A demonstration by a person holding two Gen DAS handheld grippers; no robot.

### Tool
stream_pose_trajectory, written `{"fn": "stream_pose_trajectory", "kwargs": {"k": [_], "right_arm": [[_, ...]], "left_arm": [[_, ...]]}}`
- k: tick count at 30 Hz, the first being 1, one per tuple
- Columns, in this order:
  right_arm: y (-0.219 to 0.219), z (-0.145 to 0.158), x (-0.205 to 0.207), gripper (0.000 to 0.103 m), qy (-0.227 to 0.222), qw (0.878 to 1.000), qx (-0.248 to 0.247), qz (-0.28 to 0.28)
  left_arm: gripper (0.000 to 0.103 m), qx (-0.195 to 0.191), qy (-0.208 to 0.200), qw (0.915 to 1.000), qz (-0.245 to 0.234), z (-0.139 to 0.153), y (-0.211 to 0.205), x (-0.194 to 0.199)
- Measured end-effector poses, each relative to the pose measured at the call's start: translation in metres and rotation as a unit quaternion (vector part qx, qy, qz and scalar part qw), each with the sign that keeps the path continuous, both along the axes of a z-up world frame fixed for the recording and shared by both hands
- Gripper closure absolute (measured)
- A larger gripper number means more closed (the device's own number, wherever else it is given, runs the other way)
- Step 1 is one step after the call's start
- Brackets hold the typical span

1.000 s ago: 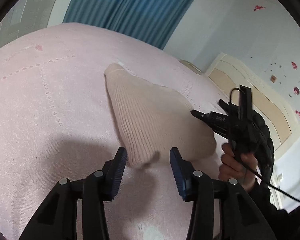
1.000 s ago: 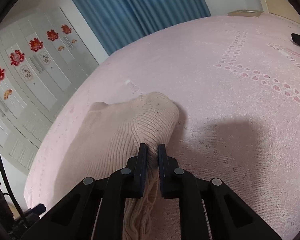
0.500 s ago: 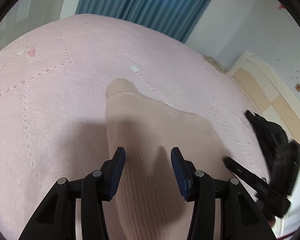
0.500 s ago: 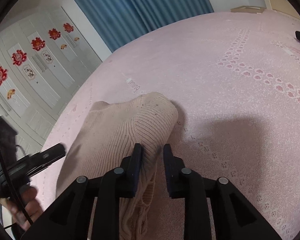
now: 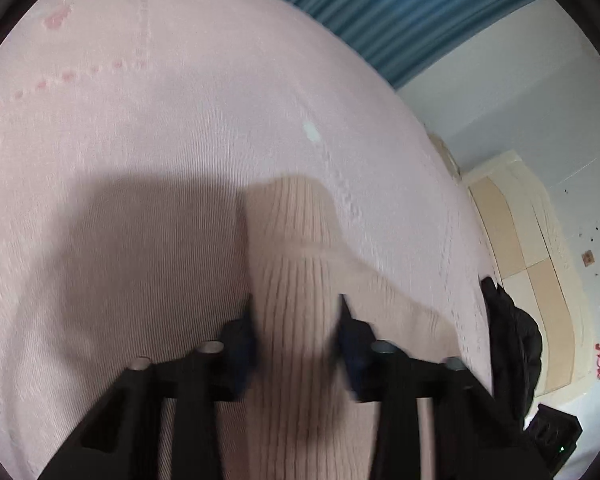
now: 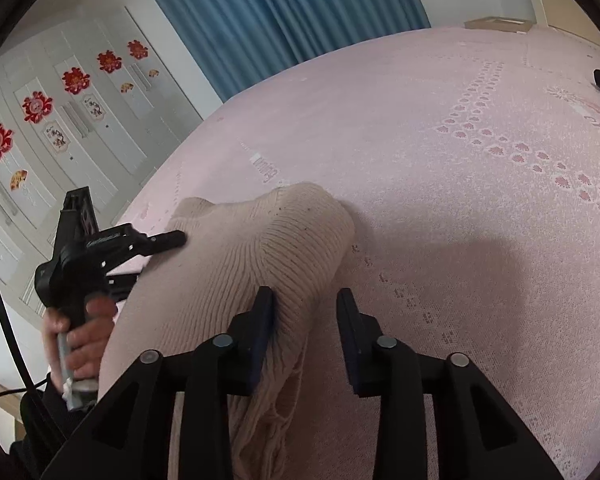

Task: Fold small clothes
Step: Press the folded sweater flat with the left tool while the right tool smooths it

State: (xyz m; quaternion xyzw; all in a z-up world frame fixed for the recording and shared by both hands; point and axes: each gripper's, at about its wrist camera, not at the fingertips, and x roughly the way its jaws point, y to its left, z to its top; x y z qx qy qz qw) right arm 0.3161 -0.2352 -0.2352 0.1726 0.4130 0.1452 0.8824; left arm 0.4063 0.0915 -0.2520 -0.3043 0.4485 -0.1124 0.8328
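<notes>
The beige ribbed knit garment (image 6: 260, 264) lies bunched on the pink bed (image 6: 480, 220), its rounded end toward 12 o'clock. Judge it soft, light and limp: it will sag and stretch, so take a doubled edge or the frayed hem near 6 o'clock rather than a single layer. Your right tool (image 6: 305, 320) stands spread, the knit lying between its fingers, unpinched; a second ago it pinched that fold. Your left tool (image 5: 296, 328) is spread over the knit, having advanced from beyond its near edge.
</notes>
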Motion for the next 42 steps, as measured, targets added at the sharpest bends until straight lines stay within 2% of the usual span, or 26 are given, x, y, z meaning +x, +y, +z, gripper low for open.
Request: {"fn": "stream_pose_trajectory", "kwargs": {"k": [2, 4, 7, 9, 12, 15, 17, 21, 23, 24, 26, 27, 28, 30, 32, 34, 36, 38, 40, 42], "right_arm": [[-0.001, -0.002, 0.002, 0.069, 0.003, 1.0, 0.005, -0.001], [-0.001, -0.004, 0.004, 0.069, 0.006, 1.0, 0.011, 0.001], [0.0, -0.005, 0.003, 0.068, 0.006, 1.0, 0.009, -0.001], [0.0, -0.004, 0.004, 0.066, 0.006, 1.0, 0.008, -0.001], [0.0, -0.002, 0.005, 0.066, 0.01, 1.0, 0.017, -0.002], [-0.004, -0.002, 0.006, 0.065, 0.014, 1.0, 0.026, -0.005], [-0.004, -0.003, 0.009, 0.061, 0.017, 0.999, 0.032, -0.014], [-0.002, -0.004, 0.036, 0.061, 0.053, 0.997, 0.051, -0.012], [0.002, 0.0, 0.046, 0.065, 0.053, 0.997, 0.045, -0.014], [0.004, 0.001, 0.048, 0.072, 0.05, 0.998, 0.04, -0.009], [0.015, 0.002, 0.046, 0.082, 0.025, 1.0, -0.003, 0.015], [0.018, 0.006, 0.037, 0.09, -0.01, 0.999, -0.021, 0.023], [0.017, 0.009, 0.032, 0.092, -0.026, 0.999, -0.014, 0.027], [0.006, 0.017, 0.027, 0.092, -0.055, 0.997, 0.034, 0.029], [0.002, 0.015, 0.032, 0.092, -0.047, 0.998, 0.04, 0.014], [0.012, 0.0, 0.046, 0.093, -0.009, 1.0, -0.006, 0.003], [0.016, -0.01, 0.051, 0.092, 0.008, 1.0, -0.028, -0.01], [0.011, -0.007, 0.051, 0.086, 0.011, 1.0, -0.01, -0.011], [0.002, 0.002, 0.047, 0.075, 0.013, 1.0, 0.014, -0.012], [-0.005, 0.014, 0.035, 0.072, -0.004, 1.0, 0.012, -0.008]], "left_arm": [[0.073, 0.016, -0.025, 0.9994, 0.016, 0.006, 0.0, -0.006], [0.071, 0.043, -0.03, 0.9983, 0.024, 0.01, -0.002, -0.012], [0.067, 0.106, -0.047, 0.9922, 0.046, 0.023, -0.012, -0.031], [0.065, 0.141, -0.067, 0.9868, 0.041, 0.037, -0.025, -0.049], [0.057, 0.165, -0.083, 0.9821, 0.038, 0.055, -0.03, -0.072], [0.056, 0.16, -0.083, 0.9828, 0.039, 0.06, -0.026, -0.097], [0.051, 0.136, -0.09, 0.9856, 0.043, 0.06, -0.022, -0.108], [0.05, 0.134, -0.091, 0.9862, 0.037, 0.053, -0.024, -0.105], [0.05, 0.137, -0.089, 0.986, 0.034, 0.045, -0.026, -0.097], [0.05, 0.137, -0.087, 0.9861, 0.033, 0.041, -0.028, -0.094], [0.05, 0.13, -0.079, 0.988, 0.029, 0.037, -0.027, -0.089], [0.05, 0.126, -0.077, 0.9887, 0.027, 0.037, -0.027, -0.088], [0.05, 0.123, -0.077, 0.9892, 0.025, 0.036, -0.024, -0.086], [0.05, 0.121, -0.079, 0.989, 0.03, 0.035, -0.02, -0.086], [0.05, 0.119, -0.08, 0.9892, 0.032, 0.036, -0.016, -0.086], [0.05, 0.117, -0.081, 0.9892, 0.035, 0.035, -0.015, -0.089], [0.05, 0.119, -0.078, 0.9892, 0.035, 0.035, -0.015, -0.091], [0.05, 0.114, -0.075, 0.99, 0.038, 0.033, -0.015, -0.091], [0.05, 0.107, -0.071, 0.9911, 0.036, 0.031, -0.016, -0.09], [0.05, 0.111, -0.071, 0.9906, 0.037, 0.031, -0.017, -0.089]]}}
